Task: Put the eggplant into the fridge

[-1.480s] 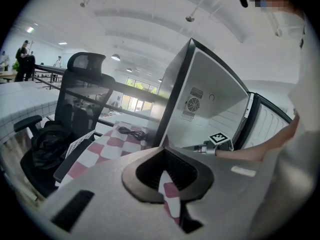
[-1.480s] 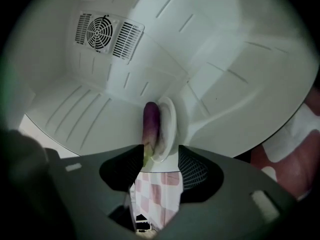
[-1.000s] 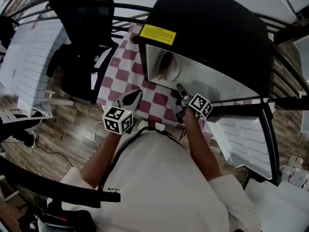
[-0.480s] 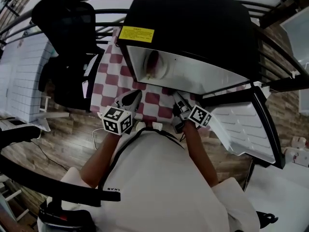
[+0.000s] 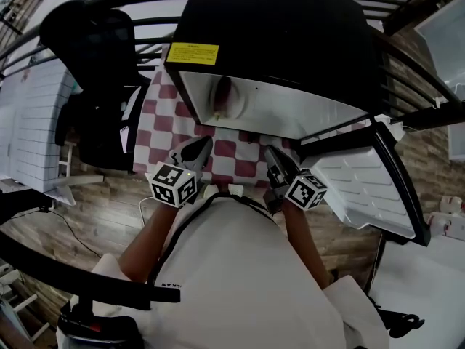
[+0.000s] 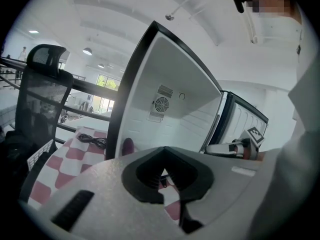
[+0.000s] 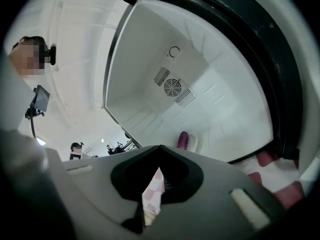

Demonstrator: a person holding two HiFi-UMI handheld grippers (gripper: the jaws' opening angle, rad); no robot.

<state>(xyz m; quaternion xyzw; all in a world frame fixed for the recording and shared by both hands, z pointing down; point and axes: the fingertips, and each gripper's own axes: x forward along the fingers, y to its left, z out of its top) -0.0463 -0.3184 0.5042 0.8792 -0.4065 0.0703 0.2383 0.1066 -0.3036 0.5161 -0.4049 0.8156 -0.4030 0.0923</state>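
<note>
The purple eggplant [image 5: 222, 94] lies inside the open black fridge [image 5: 290, 35], near the left of its white interior. The left gripper view shows the eggplant [image 6: 128, 145] at the fridge's front edge, and the right gripper view shows the eggplant [image 7: 183, 139] low in the interior. My right gripper [image 5: 274, 156] is shut and empty, held just outside the fridge opening. My left gripper [image 5: 198, 148] hovers over the checked cloth in front of the fridge, shut with nothing in it. Both sets of jaws [image 6: 161, 151] [image 7: 159, 149] hold nothing.
The fridge door [image 5: 370, 187] stands swung open to the right. A red-and-white checked cloth [image 5: 156, 133] covers the table, with a black cable [image 6: 92, 140] lying on it. A black office chair [image 5: 94, 86] is at the left. Dark railings frame the area.
My right gripper has drawn back from the fridge opening toward my body, risen and rolled. The left gripper has shifted slightly. The eggplant stays inside the fridge.
</note>
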